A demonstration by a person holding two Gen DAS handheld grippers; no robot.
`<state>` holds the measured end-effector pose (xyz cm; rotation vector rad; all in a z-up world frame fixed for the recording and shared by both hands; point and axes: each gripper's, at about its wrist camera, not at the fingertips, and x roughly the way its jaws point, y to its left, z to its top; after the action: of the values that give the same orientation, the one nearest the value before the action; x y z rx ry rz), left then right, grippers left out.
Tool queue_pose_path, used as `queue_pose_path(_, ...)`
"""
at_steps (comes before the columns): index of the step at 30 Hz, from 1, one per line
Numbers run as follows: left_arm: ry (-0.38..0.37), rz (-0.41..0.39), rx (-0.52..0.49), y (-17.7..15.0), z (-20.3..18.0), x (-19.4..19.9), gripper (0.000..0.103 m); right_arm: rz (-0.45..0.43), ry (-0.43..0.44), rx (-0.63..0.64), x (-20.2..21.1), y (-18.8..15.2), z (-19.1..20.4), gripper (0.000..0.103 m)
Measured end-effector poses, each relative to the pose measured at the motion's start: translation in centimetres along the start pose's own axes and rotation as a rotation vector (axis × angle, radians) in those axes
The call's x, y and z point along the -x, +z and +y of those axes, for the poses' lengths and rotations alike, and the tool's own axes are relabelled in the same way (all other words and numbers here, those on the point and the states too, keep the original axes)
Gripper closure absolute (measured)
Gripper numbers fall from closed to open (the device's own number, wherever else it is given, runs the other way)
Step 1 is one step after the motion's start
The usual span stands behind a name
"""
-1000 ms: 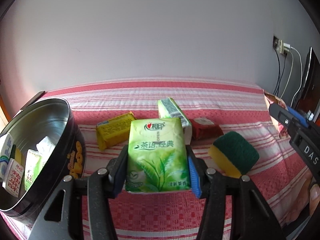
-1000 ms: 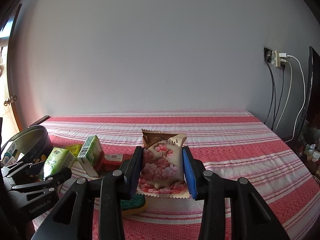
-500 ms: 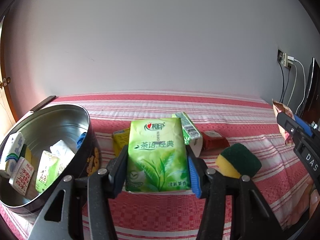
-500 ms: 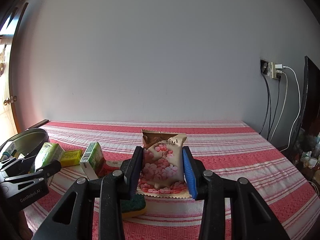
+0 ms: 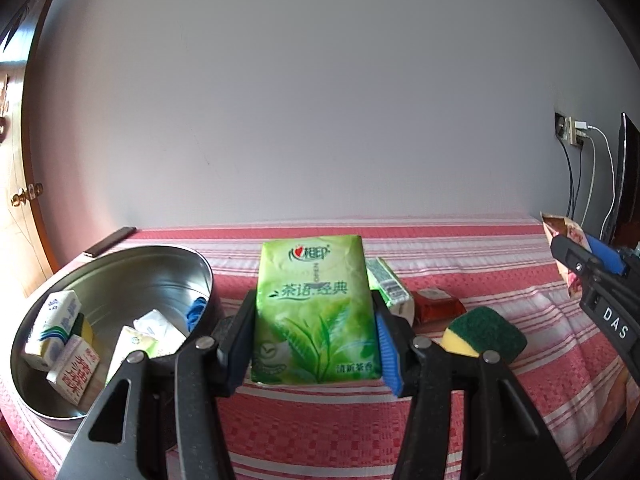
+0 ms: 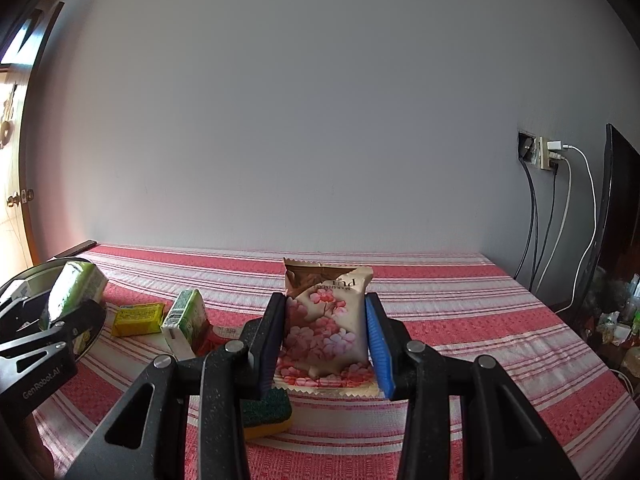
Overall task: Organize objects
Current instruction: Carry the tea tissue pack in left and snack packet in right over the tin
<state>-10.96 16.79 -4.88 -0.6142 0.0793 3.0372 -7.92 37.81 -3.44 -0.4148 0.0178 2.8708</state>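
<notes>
Green tissue pack [image 5: 314, 312], clamped in left hand-held gripper [image 5: 314, 354], now nearer tin [image 5: 120, 258].

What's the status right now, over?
Left tongs shut on green tea-print tissue pack. Right tongs shut on pink flowered snack packet. Round metal tin beside left, path clear.

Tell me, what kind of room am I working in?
Probably a home room: a red striped cloth covers the surface against a plain wall, with a wall socket holding chargers, and a wooden door at left.
</notes>
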Motion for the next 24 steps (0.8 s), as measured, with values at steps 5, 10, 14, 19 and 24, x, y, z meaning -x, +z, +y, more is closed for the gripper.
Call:
queue_pose_path(5, 0.014, -0.025, -0.004, 0.1, 0.2, 0.5, 0.051, -0.003, -0.001, 0.003, 0.0, 0.0, 0.0, 0.061)
queue_pose_path(10, 0.026, -0.047, -0.006, 0.1, 0.4, 0.8, 0.051, -0.008, -0.001, 0.007, 0.0, 0.1, -0.1, 0.061)
queue_pose_path(14, 0.032, -0.056, -0.007, 0.2, 0.5, 0.9, 0.051, -0.013, 0.001, 0.01, 0.2, 0.1, -0.1, 0.061)
queue_pose_path(19, 0.036, -0.067, -0.005, 0.2, 0.8, 1.1, 0.051, -0.02, 0.003, 0.022, 0.4, 0.0, 0.3, 0.061)
queue_pose_path(24, 0.039, -0.085, -0.001, 0.0, 1.3, 1.6, 0.051, -0.023, 0.0, 0.026, 0.6, 0.0, 0.5, 0.061)
